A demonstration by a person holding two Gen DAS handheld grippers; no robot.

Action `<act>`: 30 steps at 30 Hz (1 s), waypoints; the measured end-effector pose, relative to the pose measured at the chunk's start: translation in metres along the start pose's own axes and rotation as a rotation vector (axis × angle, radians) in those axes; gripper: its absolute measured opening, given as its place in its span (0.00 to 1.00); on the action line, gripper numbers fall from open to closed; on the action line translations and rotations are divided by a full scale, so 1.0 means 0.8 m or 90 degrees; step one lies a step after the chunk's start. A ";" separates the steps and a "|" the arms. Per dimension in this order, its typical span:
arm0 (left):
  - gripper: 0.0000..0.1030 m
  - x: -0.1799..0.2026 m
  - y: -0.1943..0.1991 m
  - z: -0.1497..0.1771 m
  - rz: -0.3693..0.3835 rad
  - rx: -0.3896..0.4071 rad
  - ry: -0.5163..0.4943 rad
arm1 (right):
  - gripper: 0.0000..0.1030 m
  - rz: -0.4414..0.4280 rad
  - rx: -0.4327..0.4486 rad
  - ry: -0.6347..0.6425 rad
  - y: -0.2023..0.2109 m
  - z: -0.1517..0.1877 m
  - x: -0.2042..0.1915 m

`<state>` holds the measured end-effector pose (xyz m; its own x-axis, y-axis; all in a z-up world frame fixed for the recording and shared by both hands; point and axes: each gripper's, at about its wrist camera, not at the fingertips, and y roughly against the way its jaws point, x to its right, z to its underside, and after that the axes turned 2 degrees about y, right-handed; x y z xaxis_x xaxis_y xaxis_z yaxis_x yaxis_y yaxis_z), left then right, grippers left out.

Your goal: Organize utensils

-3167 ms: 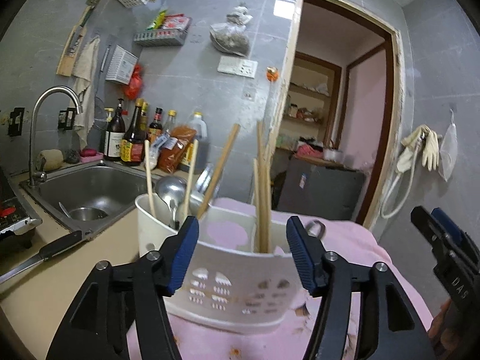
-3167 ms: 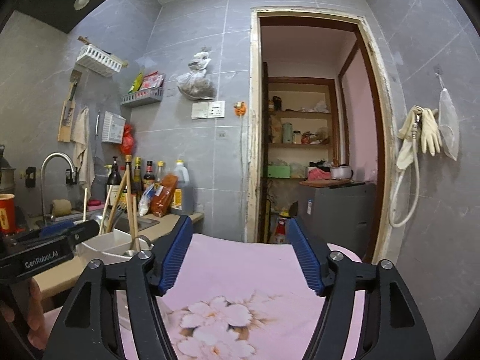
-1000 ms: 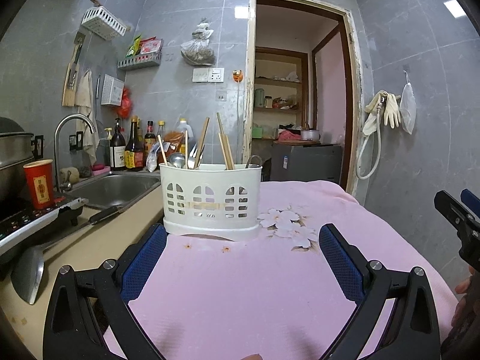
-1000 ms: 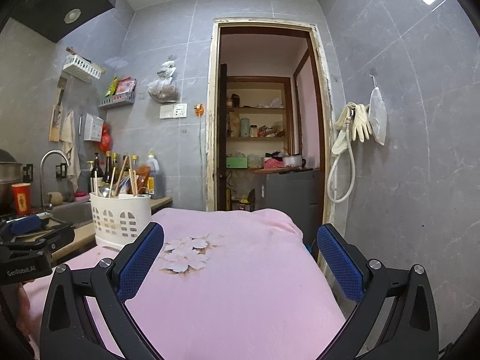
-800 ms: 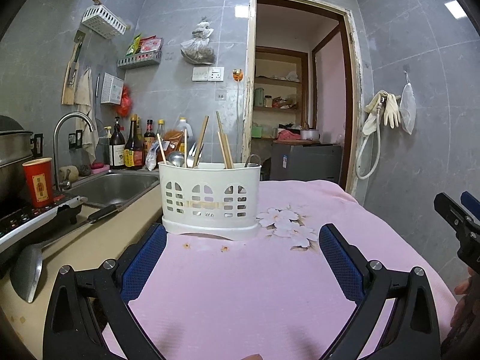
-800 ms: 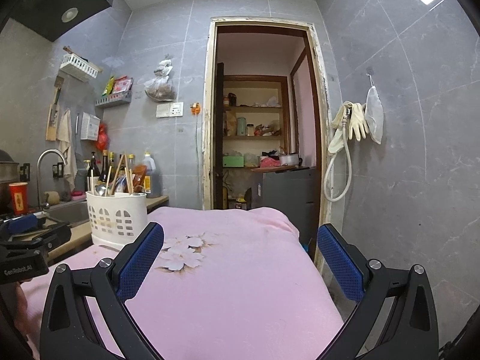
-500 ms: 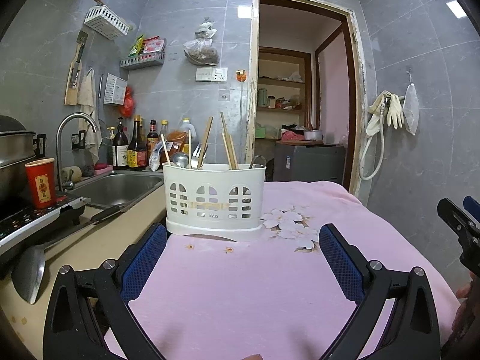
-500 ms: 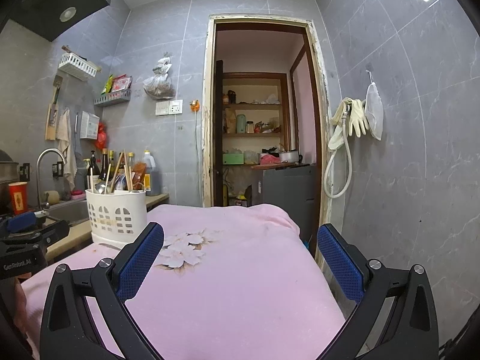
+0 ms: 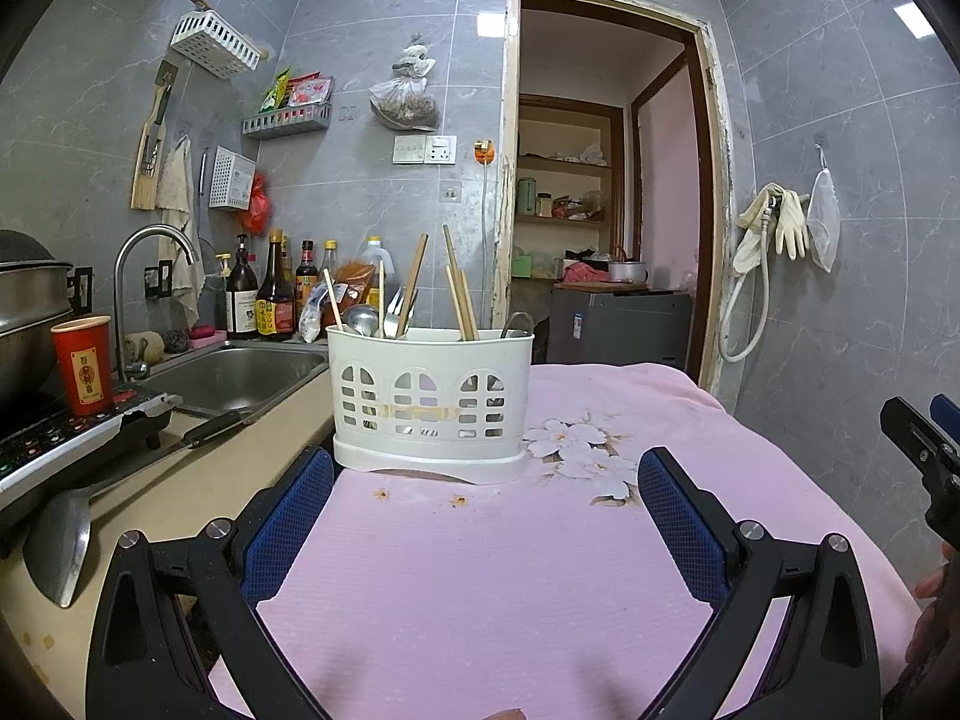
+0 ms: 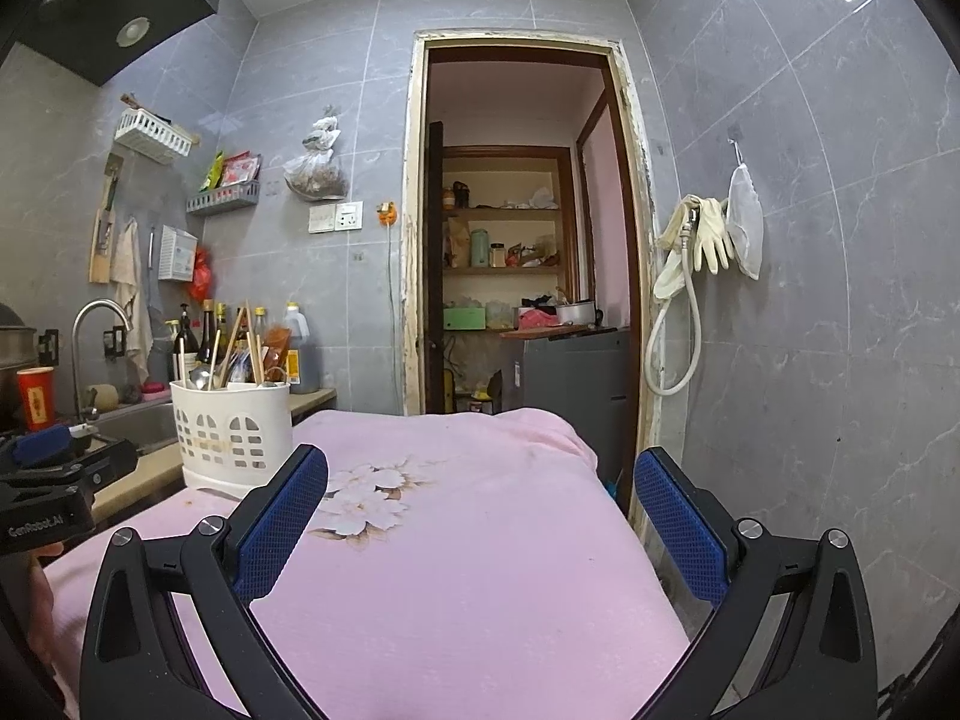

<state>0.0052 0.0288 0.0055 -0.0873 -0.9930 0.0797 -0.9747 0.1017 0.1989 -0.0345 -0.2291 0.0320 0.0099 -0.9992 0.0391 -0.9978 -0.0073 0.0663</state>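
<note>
The white utensil caddy [image 9: 431, 402] stands upright on the pink floral cloth [image 9: 540, 570], at the cloth's left edge beside the counter and the steel sink [image 9: 240, 375]. In the right wrist view it sits off to the left [image 10: 231, 435], clear of both tools. Wooden chopsticks [image 9: 459, 291], a metal ladle [image 9: 360, 319] and what looks like a fork rise from its compartments, leaning at mixed angles; which compartment each one sits in cannot be told from here.

The left gripper [image 9: 480, 516] hovers low over the cloth, near the caddy but not touching it, with its blue-padded jaws spread wide and nothing between them. The right gripper [image 10: 480, 516] is likewise spread and empty, well apart from the caddy over the bare middle of the cloth.

The caddy looks like thin, stiff, perforated plastic: probably light, and top-heavy with long handles standing in it, so a push high on its wall could tip it or slide it on the cloth. Its curved front wall seems too broad for an easy pinch; the rim is likely the better hold. The chopsticks appear light, rigid and smooth, best pinched below their exposed tops and drawn straight up. The ladle is probably heavier and slick, so a grip low on its handle should hold steadier.
</note>
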 end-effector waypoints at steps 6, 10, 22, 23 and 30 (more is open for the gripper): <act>0.97 0.000 -0.001 0.000 0.002 -0.001 0.004 | 1.00 0.000 0.000 -0.002 0.001 0.000 0.001; 0.97 0.001 -0.001 -0.001 0.002 -0.003 0.008 | 1.00 0.001 0.000 -0.004 0.002 -0.001 0.002; 0.97 0.002 0.001 -0.002 0.000 0.000 0.006 | 1.00 0.000 -0.001 -0.007 0.002 -0.002 0.004; 0.97 0.002 0.001 -0.002 0.000 0.000 0.006 | 1.00 0.000 -0.001 -0.007 0.002 -0.002 0.005; 0.97 0.003 0.001 -0.002 -0.001 0.000 0.007 | 1.00 0.001 -0.001 -0.008 0.001 -0.002 0.005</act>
<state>0.0042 0.0264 0.0075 -0.0841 -0.9924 0.0897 -0.9748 0.1006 0.1991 -0.0355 -0.2331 0.0340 0.0070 -0.9996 0.0271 -0.9977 -0.0052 0.0681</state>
